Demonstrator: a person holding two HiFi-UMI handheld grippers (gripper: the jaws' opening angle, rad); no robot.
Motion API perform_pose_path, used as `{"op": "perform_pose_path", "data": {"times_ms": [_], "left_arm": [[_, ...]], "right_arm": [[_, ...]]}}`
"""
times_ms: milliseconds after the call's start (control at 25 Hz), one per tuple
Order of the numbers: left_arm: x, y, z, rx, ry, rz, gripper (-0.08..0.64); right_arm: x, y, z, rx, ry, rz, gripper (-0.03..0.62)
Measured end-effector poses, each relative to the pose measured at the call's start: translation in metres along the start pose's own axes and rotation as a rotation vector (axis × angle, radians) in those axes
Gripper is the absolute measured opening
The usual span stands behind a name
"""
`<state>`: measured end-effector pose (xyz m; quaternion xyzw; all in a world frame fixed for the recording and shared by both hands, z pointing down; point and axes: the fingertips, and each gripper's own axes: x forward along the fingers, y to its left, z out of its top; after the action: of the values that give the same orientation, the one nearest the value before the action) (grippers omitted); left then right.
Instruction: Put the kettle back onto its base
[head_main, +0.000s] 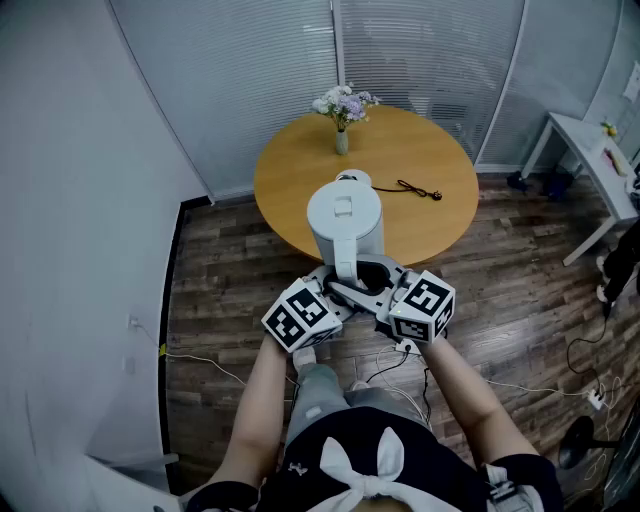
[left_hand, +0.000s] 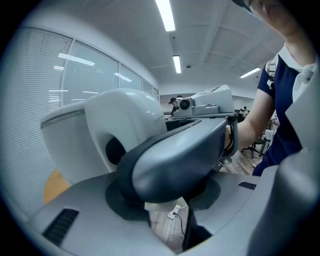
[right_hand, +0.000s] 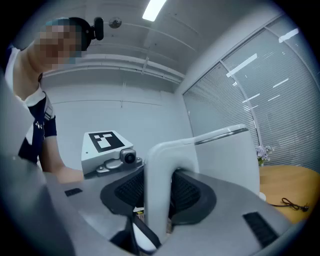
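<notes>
OK, head view: kettle (head_main: 345, 222) is held up at the table's (head_main: 290, 190) near edge and mostly hides the base (head_main: 354, 179). Left gripper (head_main: 338, 293) and right gripper (head_main: 383, 292) meet at the handle, tips obscured.
Left gripper view: jaws wide apart with a dark grey bar (left_hand: 175, 155) filling the gap and the white kettle body behind. Can't tell what the bar is or whether the pads press it.
Right gripper view: pads pinch the white handle (right_hand: 157, 190), with the body just beyond.
</notes>
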<state>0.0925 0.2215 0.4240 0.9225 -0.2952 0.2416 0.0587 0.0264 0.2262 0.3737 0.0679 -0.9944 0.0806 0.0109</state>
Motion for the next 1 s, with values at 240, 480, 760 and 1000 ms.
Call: {"op": "perform_pose_path", "data": {"times_ms": [240,480,760,1000], "left_arm": [[0.002,-0.001,-0.002,-0.013,0.004,-0.018,0.178],[0.009,0.006,-0.006,-0.009,0.003,-0.024,0.176],[0.026,0.042,-0.004,-0.025,0.004,-0.053,0.178],[0.040,0.088,0.003,-0.020,-0.001,-0.066,0.178]], "right_arm": [[-0.002,-0.001,0.000,0.014,-0.002,0.007,0.173],[0.001,-0.011,-0.004,0.013,-0.006,0.001,0.173],[0.014,-0.051,-0.004,0.041,0.012,-0.010,0.173],[0.035,-0.095,0.005,0.035,0.018,-0.017,0.173]]}}
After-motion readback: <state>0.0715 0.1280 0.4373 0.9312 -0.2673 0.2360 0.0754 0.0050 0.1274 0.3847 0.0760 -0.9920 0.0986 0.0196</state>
